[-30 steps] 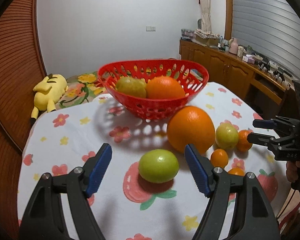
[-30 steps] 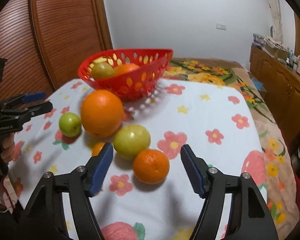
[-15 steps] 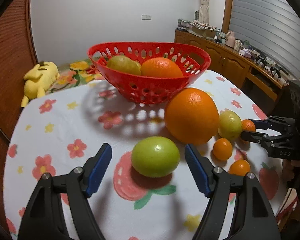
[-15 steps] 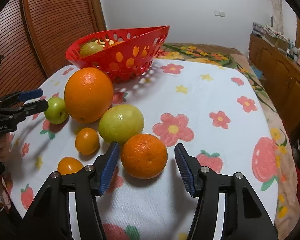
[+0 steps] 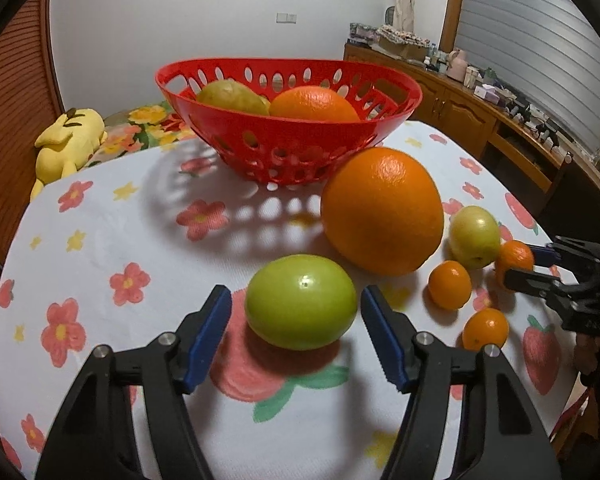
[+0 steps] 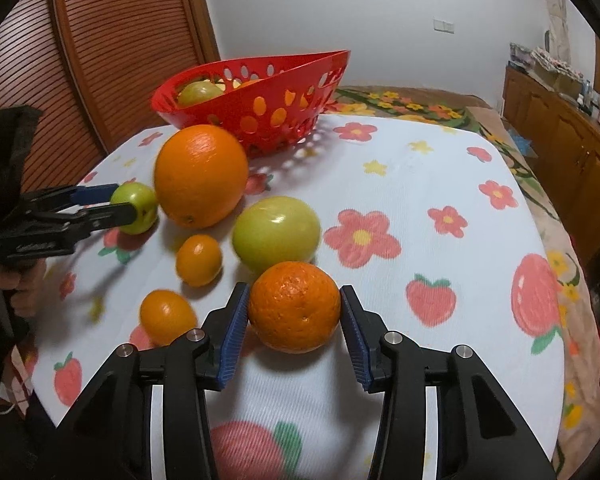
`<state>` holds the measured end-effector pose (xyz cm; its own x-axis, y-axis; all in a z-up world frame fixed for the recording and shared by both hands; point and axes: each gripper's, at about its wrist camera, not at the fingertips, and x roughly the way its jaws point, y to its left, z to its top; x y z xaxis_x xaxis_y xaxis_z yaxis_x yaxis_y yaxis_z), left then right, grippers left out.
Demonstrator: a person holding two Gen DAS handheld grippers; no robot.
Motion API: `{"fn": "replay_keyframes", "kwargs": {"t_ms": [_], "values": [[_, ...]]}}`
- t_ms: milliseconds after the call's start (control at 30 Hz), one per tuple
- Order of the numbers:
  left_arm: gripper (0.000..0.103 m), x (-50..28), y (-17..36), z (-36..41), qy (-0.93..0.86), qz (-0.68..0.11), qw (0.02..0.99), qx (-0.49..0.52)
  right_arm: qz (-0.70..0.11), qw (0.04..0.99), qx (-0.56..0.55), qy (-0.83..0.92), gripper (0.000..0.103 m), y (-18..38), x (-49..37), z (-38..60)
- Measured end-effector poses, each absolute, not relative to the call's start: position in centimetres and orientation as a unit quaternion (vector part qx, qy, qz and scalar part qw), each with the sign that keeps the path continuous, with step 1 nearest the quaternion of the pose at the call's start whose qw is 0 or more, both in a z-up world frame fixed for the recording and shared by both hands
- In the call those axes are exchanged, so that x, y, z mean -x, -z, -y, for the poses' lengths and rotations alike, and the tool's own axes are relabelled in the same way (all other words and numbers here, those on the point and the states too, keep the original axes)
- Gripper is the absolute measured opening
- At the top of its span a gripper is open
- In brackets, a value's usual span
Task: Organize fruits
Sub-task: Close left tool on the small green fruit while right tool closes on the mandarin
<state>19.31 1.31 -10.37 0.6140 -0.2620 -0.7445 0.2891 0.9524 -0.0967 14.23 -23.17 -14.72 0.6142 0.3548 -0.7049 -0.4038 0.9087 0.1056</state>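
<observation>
I noted the perforated red plastic basket (image 5: pixel 288 148) on the flowered cloth (image 5: pixel 120 232). My left gripper (image 5: pixel 296 320) had been closing; pads flanked the smooth green fruit (image 5: pixel 300 300), small gaps remaining. My right gripper (image 6: pixel 294 320), also closing, pressed the dimpled mandarin (image 6: pixel 294 306).

The red basket (image 6: pixel 236 108) hides most of the fruit inside it.
</observation>
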Motion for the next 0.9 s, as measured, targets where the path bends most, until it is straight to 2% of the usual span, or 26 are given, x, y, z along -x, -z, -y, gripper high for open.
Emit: {"fn": "replay_keyframes", "kwargs": {"t_ms": [267,333,900], "values": [[0.067,-19.9,11.2,-1.1,0.150,-0.425,0.892,-0.010,-0.380,0.899,0.035,-0.215,0.046,15.2,-12.9,22.6],[0.059,-20.0,11.3,-1.0,0.154,-0.426,0.892,-0.011,-0.376,0.901,0.036,-0.214,0.046,15.2,-12.8,22.6],[0.058,-18.6,10.3,-1.4,0.148,-0.400,0.904,0.004,-0.374,0.901,0.032,-0.216,0.046,15.3,-12.9,22.7]]}}
